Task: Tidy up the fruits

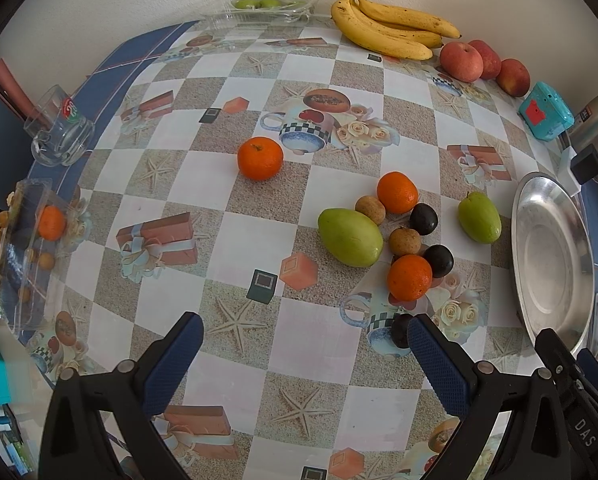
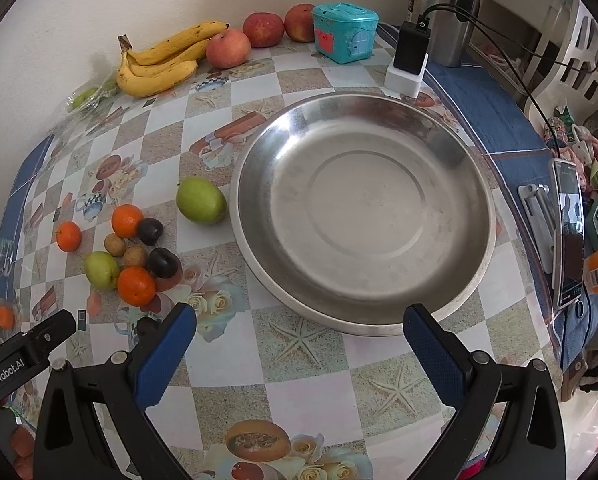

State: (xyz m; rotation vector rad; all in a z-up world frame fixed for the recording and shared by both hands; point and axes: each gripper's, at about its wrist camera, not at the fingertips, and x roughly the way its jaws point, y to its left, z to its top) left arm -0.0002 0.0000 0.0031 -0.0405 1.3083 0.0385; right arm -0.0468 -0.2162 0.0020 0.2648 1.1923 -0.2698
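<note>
Loose fruit lies on the patterned table: one orange [image 1: 259, 158] alone, and a cluster of two oranges [image 1: 397, 192], a large green fruit [image 1: 349, 237], dark plums [image 1: 423, 219] and brown longans [image 1: 404, 241]. A smaller green fruit [image 1: 480, 217] lies nearer the steel plate [image 1: 551, 264]. My left gripper [image 1: 303, 324] hovers open in front of the cluster, a dark plum [image 1: 400, 334] just inside its right finger. My right gripper [image 2: 299, 316] is open at the near rim of the bare steel plate [image 2: 363, 216], with the green fruit [image 2: 201, 200] to the plate's left.
Bananas [image 2: 159, 64] and three apples [image 2: 227, 48] line the back wall beside a teal box [image 2: 344, 32]. A charger [image 2: 409, 52] and a phone [image 2: 567, 232] stand right of the plate. A glass mug [image 1: 61, 128] and a clear plastic box [image 1: 27, 256] sit at the left edge.
</note>
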